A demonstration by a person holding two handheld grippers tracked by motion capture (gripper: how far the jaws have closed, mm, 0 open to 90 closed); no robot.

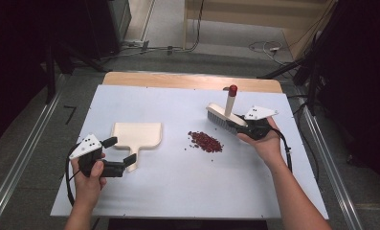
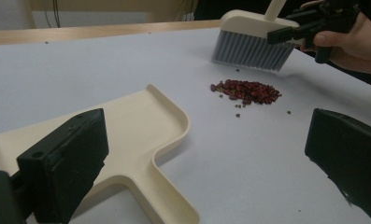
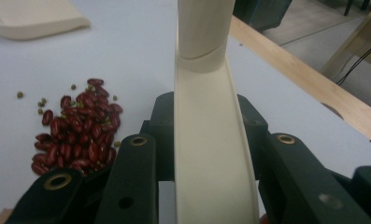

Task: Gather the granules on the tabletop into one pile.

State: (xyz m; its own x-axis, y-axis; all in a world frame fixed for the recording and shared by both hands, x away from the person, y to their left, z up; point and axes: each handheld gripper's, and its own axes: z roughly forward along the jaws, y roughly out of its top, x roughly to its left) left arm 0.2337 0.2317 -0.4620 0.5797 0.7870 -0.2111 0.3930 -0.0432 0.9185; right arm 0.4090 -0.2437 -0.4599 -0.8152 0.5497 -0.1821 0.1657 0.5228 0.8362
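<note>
— What do we see besides the work itself?
— We see a white worktop point(image 1: 178, 191) with a wooden edge point(image 1: 187, 80) at its far side.
— And around it?
— We see grey floor point(image 1: 29, 158), metal rails point(image 1: 331, 163) along both sides, and cables point(image 1: 266, 47) beyond.

Cream brush point(image 1: 219, 115) stands bristles-down beside red beans point(image 1: 206, 142); cream dustpan point(image 1: 136, 135) lies flat.

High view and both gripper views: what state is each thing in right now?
Brush: clamped at its head, held by the bean pile, handle up.
Dustpan: flat on the table, not gripped.
Beans: one loose pile, unswept.
Left gripper: open, fingers either side of the dustpan handle.
Right gripper: shut on brush.
</note>
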